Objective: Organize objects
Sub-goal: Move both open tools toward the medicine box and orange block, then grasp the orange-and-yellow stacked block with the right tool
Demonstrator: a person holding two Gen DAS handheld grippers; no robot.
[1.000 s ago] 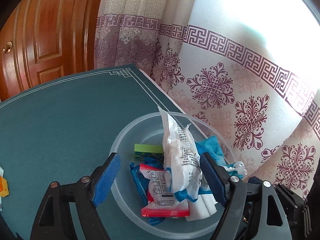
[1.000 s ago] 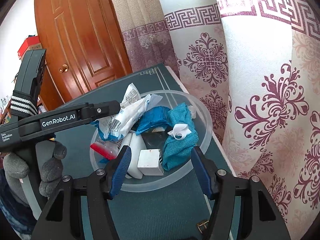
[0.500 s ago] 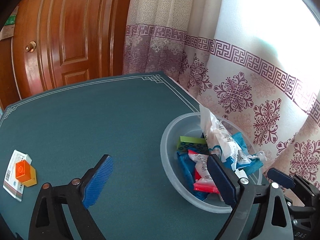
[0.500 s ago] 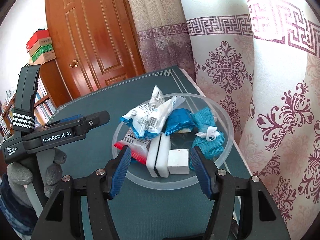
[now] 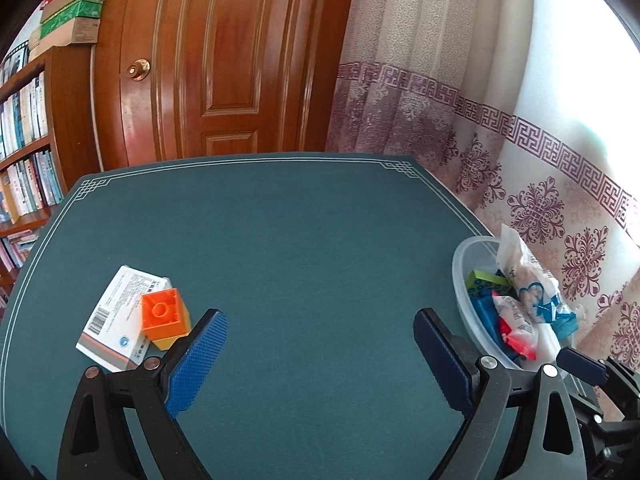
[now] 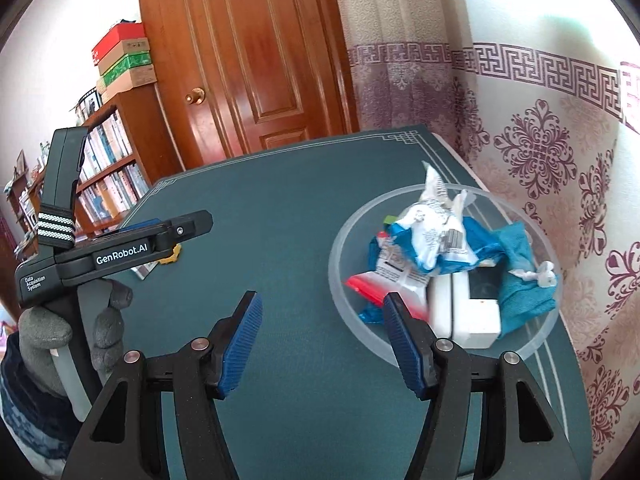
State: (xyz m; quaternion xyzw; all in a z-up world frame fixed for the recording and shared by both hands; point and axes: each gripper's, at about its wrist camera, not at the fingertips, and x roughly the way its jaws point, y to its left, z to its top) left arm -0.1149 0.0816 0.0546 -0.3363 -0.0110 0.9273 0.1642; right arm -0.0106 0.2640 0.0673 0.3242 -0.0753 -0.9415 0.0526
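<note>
A clear plastic bowl [image 5: 460, 264] [image 6: 340, 280] stands by the table's right edge. It holds a white-and-blue snack packet [image 5: 528, 280] [image 6: 428, 232], a red-and-white packet [image 6: 384, 280], a green block [image 5: 484, 280], a teal cloth [image 6: 520, 280] and a white box [image 6: 480, 312]. At the left, an orange block [image 5: 162, 314] sits on a yellow one, beside a white medicine box [image 5: 116, 320]. My left gripper [image 5: 320, 328] hangs wide open and empty over bare cloth between the two groups. My right gripper [image 6: 323, 304] is open and empty, just left of the bowl.
The green table cloth [image 5: 304, 240] ends at a patterned curtain [image 5: 540, 200] on the right. A wooden door [image 5: 224, 60] stands beyond the far edge and a bookshelf [image 6: 108, 160] at the left. A gloved hand [image 6: 44, 328] holds the left gripper.
My left gripper opened wider off the white packet, which stays in the bowl, and swung left towards the blocks. My right gripper also drew left; the bowl now lies to its right.
</note>
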